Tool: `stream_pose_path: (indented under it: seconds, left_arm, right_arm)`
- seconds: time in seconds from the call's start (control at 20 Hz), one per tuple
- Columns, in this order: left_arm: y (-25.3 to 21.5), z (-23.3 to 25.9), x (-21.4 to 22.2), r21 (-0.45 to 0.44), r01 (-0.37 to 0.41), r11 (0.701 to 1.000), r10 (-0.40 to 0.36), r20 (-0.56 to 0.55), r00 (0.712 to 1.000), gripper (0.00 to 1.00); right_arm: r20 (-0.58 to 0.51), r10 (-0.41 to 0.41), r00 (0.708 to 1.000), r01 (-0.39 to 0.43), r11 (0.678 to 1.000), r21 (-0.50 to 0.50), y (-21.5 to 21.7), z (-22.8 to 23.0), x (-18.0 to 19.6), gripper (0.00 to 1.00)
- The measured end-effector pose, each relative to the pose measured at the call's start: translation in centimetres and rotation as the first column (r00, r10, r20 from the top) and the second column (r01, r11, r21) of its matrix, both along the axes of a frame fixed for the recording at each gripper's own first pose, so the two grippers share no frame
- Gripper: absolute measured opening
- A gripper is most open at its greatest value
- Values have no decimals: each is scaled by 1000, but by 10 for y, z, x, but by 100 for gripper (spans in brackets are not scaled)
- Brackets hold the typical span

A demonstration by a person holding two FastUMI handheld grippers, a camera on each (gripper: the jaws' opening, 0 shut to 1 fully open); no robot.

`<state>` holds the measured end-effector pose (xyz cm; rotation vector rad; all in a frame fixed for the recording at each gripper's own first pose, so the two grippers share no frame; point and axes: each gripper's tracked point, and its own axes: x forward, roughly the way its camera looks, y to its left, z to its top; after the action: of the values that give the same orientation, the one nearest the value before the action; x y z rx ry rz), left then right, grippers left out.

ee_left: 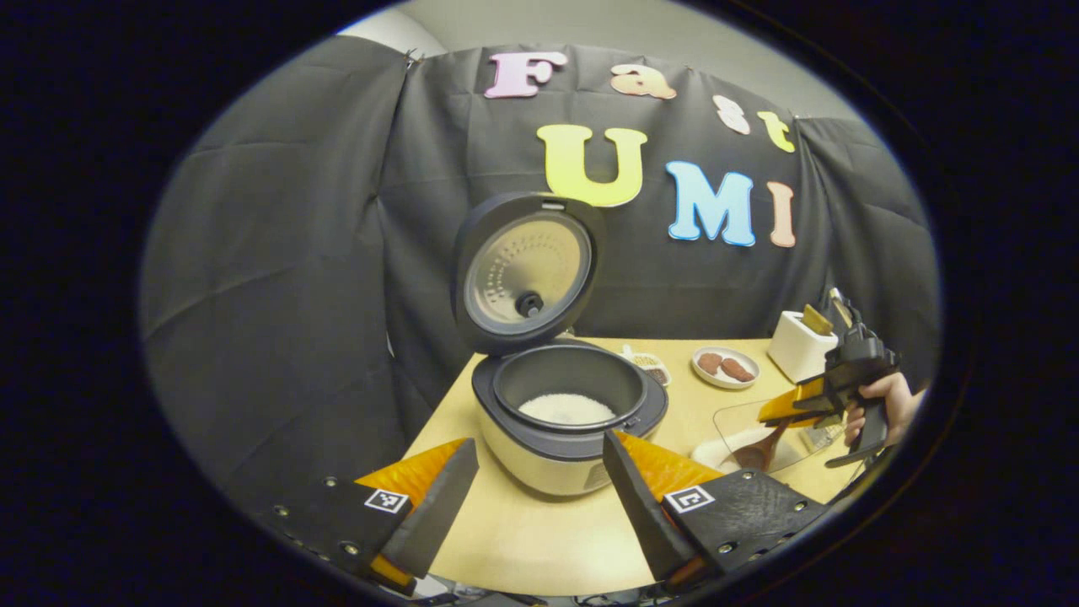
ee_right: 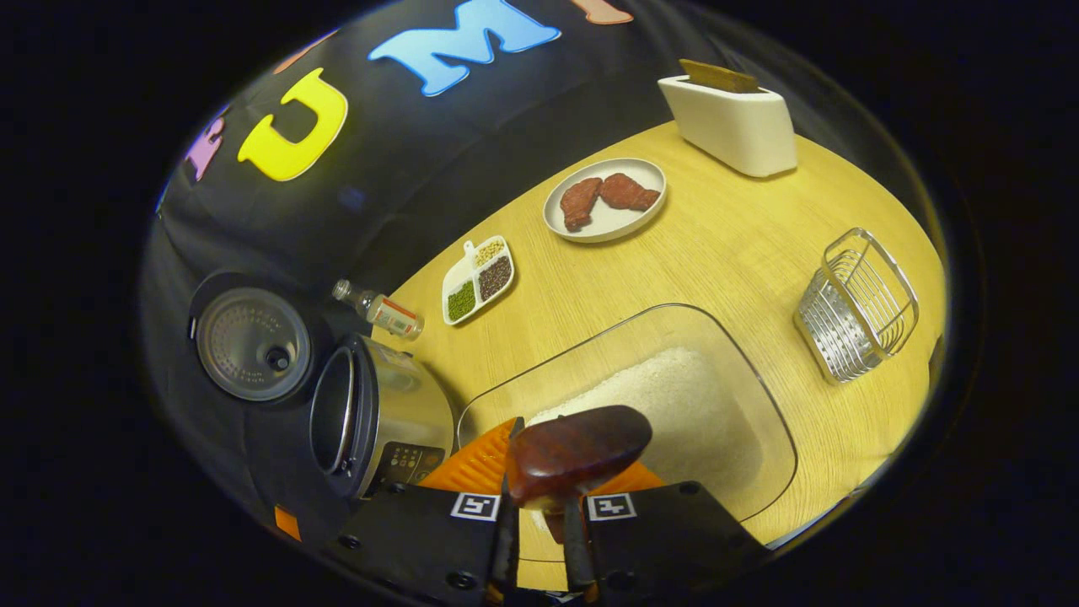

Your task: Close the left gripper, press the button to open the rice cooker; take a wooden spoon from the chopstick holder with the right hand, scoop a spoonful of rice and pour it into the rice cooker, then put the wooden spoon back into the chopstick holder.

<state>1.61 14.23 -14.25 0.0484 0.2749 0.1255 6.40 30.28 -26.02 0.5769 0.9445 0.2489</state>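
Observation:
The rice cooker [ee_left: 560, 455] stands open with its lid [ee_left: 527, 270] tipped up and white rice in its pot [ee_left: 566, 409]. My left gripper [ee_left: 539, 506] hangs open just in front of it, holding nothing. A hand [ee_left: 889, 405] holds my right gripper [ee_left: 822, 398] at the far right. That gripper [ee_right: 542, 506] is shut on the handle of the dark wooden spoon [ee_right: 577, 451]. The spoon's bowl hovers over the rice [ee_right: 666, 396] in the glass dish [ee_right: 763, 405]. The empty wire chopstick holder [ee_right: 856, 308] stands to the right of the dish.
The wooden table [ee_right: 725, 244] bears a plate of meat [ee_right: 604, 200], a divided dish of beans [ee_right: 478, 278], a small bottle [ee_right: 379, 310] and a white box [ee_right: 729, 122] at the back. The cooker [ee_right: 379, 421] stands left of the dish.

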Motion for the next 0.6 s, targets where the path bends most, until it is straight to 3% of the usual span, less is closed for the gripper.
stream_pose_path:
  seconds: [0.1, 0.3, 0.6]
  left_arm:
    - [-6, 2, 1, -3, 14, 1000, -14, 3, 1000, 92]
    - [-14, 5, 4, -22, 33, 999, -32, 16, 999, 92]
    - [-27, 4, 7, -28, 48, 998, -48, 14, 999, 92]
  right_arm:
    - [3, -38, 999, 38, 999, 28, -12, 6, 4, 20]
    - [-9, -128, 992, 129, 989, 78, -39, 18, 12, 23]
    - [-95, -235, 967, 249, 951, 185, -68, 38, 18, 23]
